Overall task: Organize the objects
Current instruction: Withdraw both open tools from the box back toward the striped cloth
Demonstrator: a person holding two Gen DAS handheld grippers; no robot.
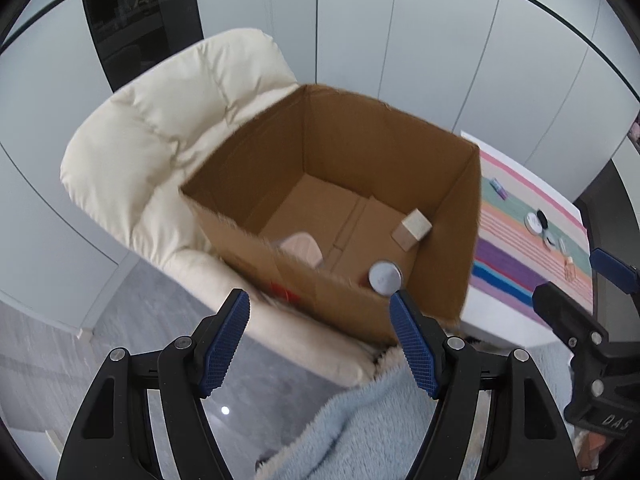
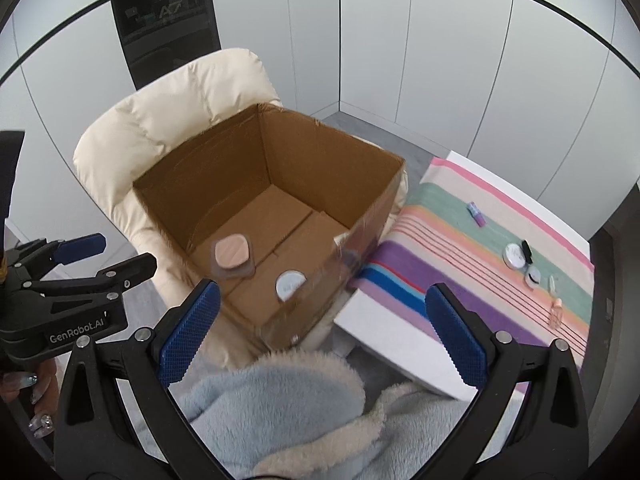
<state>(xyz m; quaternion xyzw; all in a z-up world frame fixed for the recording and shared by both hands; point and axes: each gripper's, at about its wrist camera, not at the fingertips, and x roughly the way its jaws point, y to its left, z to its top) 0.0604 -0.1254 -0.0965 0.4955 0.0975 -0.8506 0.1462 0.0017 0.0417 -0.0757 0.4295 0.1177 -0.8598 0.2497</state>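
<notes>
An open cardboard box (image 1: 256, 148) (image 2: 200, 164) stands on a cream padded chair (image 1: 160, 120) (image 2: 160, 120). Inside lie a pink compact (image 1: 302, 246) (image 2: 233, 254), a round silver tin (image 1: 385, 277) (image 2: 290, 283) and a small beige cube box (image 1: 412, 229). My left gripper (image 1: 320, 340) is open and empty in front of the box. My right gripper (image 2: 320, 332) is open and empty, between the box and the table. Small cosmetics remain on the striped cloth: a purple tube (image 2: 476, 214), a round tin (image 2: 515, 256), a small jar (image 2: 533, 276) and a little bottle (image 2: 555, 312).
A white table (image 2: 384, 336) with a striped cloth (image 2: 460, 240) stands right of the chair. A pale blue fleece sleeve (image 2: 280, 408) fills the foreground. White wall panels and a dark panel (image 2: 164, 12) stand behind. Grey floor (image 1: 120, 320) lies left.
</notes>
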